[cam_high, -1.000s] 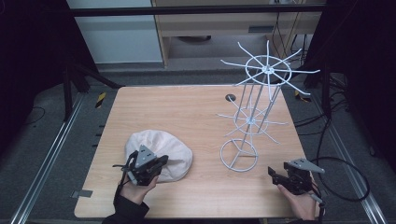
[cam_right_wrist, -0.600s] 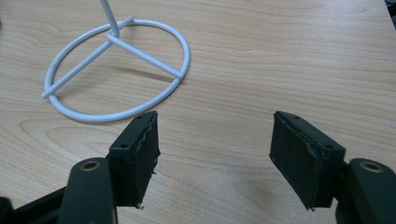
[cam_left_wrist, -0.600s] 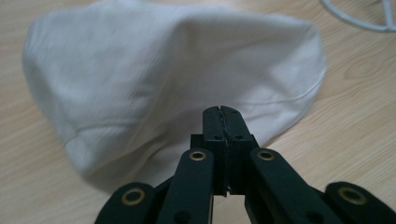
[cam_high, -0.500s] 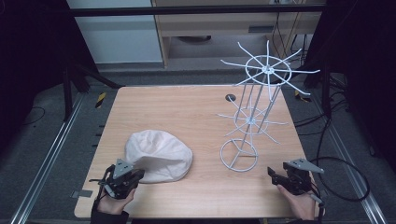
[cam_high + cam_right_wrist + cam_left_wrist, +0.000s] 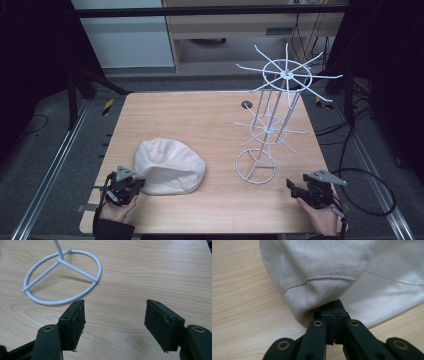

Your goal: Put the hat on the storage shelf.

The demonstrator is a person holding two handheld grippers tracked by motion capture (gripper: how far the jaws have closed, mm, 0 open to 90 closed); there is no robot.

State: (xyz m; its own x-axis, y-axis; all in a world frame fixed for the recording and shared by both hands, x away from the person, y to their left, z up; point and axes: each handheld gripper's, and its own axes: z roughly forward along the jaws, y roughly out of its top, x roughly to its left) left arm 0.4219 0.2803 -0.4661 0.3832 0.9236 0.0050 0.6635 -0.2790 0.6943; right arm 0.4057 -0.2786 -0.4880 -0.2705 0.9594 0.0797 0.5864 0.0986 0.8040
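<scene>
- A lab or test bay was suggested rather than a home.
- A bare wooden table was set on a grey floor between metal rails.
- Black curtains were hung at both sides.
- Loose cables were trailed across the floor, and plain cabinets were stood behind.

The high view looks forward and down over the whole wooden table from the near side. The left gripper view sits very close, low at the white cloth near left. The right gripper view looks down closely at the wire rack's ring base, shared with the high view.
</scene>
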